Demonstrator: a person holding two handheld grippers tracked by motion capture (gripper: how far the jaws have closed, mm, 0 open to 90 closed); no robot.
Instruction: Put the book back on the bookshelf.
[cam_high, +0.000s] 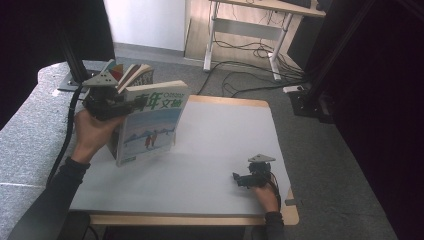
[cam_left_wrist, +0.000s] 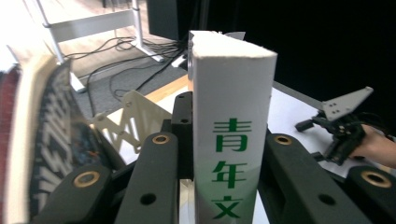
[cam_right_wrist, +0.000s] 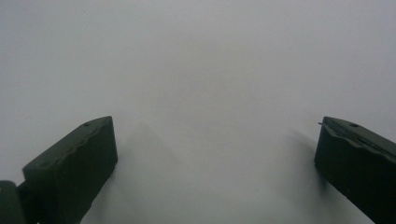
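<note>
Left tongs (cam_high: 120, 107) raised at the far left, jaws clamped shut on a load; right tongs (cam_high: 240, 179) low at the near right, jaws wide apart

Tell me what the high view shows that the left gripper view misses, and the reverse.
High view alone: the magazine's illustrated front cover, the left hand holding the left gripper, and the table's wooden edge.
Left gripper view alone: the white spine with green characters, clamped between the black jaws.
Both: the magazine, other books beside it, and the right gripper resting on the white tabletop.
</note>
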